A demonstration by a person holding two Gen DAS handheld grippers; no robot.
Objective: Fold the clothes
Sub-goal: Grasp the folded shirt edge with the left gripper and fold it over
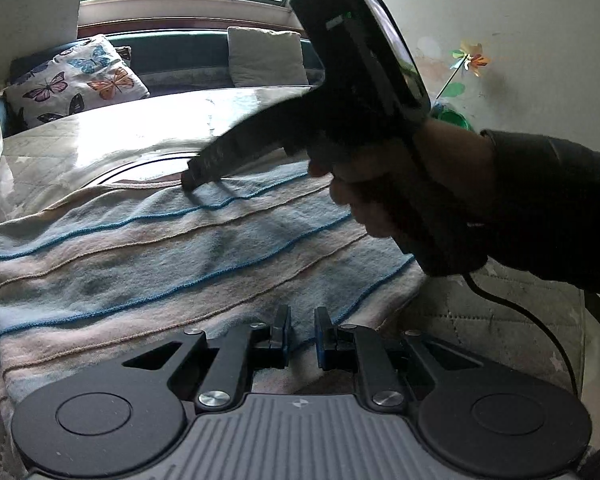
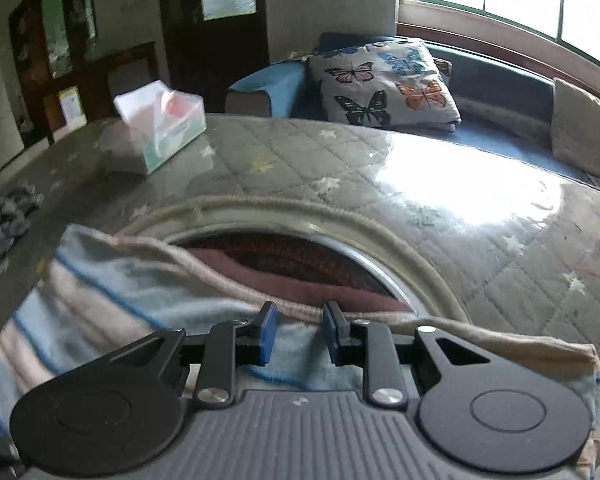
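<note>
A quilted, star-printed table cover (image 2: 340, 168) is lying under a bright window, and the striped garment (image 1: 148, 248) is spreading across it. You are holding the left gripper (image 1: 302, 334) over the garment's near edge, jaws narrowly apart with only cloth showing between them. Your right gripper (image 2: 300, 334) is reaching the far hem, jaws parted and holding nothing, with a tissue box (image 2: 162, 120) far ahead to their left.

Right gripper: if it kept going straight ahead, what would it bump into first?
Probably the striped garment's ribbed edge, which lies right between the right gripper's open jaws; depth is unclear.
</note>
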